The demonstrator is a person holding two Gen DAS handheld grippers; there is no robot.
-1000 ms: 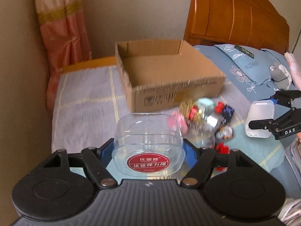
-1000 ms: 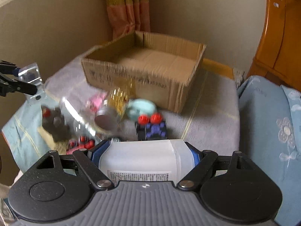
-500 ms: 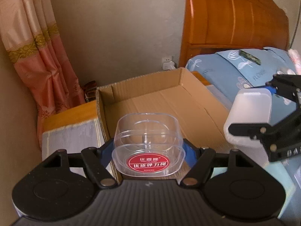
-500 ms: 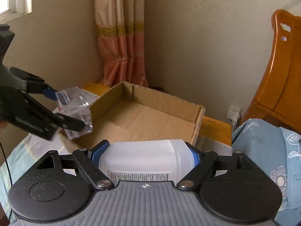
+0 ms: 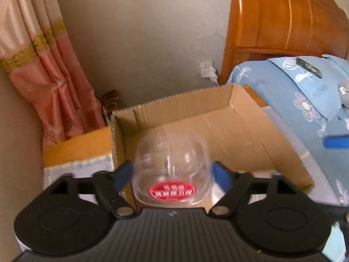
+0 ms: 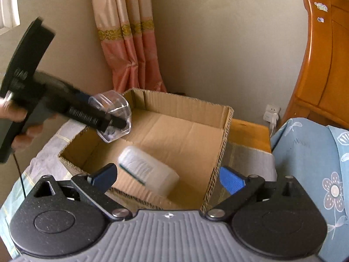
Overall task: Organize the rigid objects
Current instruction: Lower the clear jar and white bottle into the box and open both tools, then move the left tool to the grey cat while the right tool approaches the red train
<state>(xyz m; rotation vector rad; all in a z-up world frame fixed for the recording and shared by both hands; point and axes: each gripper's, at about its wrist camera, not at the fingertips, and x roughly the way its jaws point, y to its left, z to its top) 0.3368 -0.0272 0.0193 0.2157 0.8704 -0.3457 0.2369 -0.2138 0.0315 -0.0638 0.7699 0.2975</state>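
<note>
Over the open cardboard box (image 5: 218, 128) my left gripper (image 5: 172, 176) has its jaws opening. The clear plastic tub with a red label (image 5: 172, 163) is still between them, blurred, with a thin gap at each blue pad. In the right wrist view my right gripper (image 6: 168, 176) is opening wide, and the white plastic bottle (image 6: 148, 170) has left it and tumbles, blurred, into the box (image 6: 185, 131). The left gripper (image 6: 113, 113) with the clear tub (image 6: 113, 100) hangs over the box's left wall.
The box sits on a cloth-covered bedside surface (image 6: 45, 144) in a corner, with a pink curtain (image 6: 130, 50) behind. A wooden headboard (image 5: 283, 19) and blue flowered bedding (image 5: 305, 100) lie to the right. A wall socket with a plug (image 6: 271, 113) is behind the box.
Both grippers moved from the toy pile to above the box. Both sets of jaws have spread; the white bottle has dropped out of the right one and the tub is loose in the left.
</note>
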